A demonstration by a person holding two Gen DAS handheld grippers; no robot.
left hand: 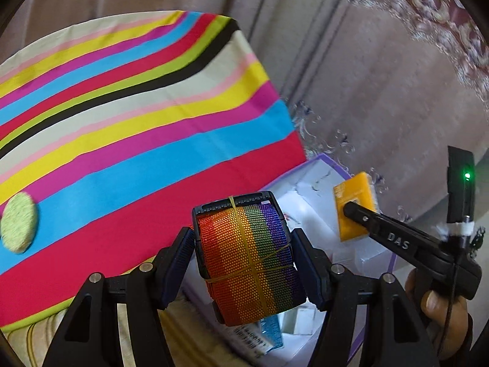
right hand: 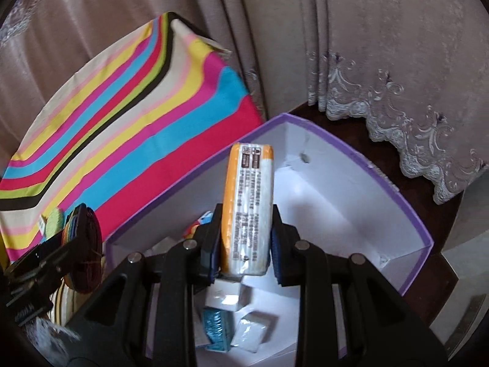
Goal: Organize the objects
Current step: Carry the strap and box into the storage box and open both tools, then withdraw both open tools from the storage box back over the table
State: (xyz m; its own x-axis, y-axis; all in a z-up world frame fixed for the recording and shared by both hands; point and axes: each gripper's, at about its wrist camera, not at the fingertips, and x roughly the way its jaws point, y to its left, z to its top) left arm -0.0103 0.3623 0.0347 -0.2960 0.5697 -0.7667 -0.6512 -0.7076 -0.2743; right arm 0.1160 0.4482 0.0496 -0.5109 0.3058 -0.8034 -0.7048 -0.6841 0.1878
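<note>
My left gripper [left hand: 244, 253] is shut on a rainbow-striped strap roll [left hand: 244, 263] bound with yellow rubber bands, held above the near edge of the purple-rimmed white box [left hand: 318, 165]. My right gripper [right hand: 244, 244] is shut on an orange and white packet [right hand: 248, 208], held upright over the box [right hand: 351, 153]. The right gripper and its packet [left hand: 354, 202] also show in the left wrist view. The left gripper with the roll [right hand: 82, 244] shows at lower left in the right wrist view.
The box holds a teal packet [right hand: 217, 330] and small white packets [right hand: 250, 333]. A striped cloth [left hand: 137, 122] covers the table to the left, with a green round pad [left hand: 20, 226] on it. Curtains [right hand: 366, 46] hang behind. The box rests on a dark wooden surface [right hand: 428, 202].
</note>
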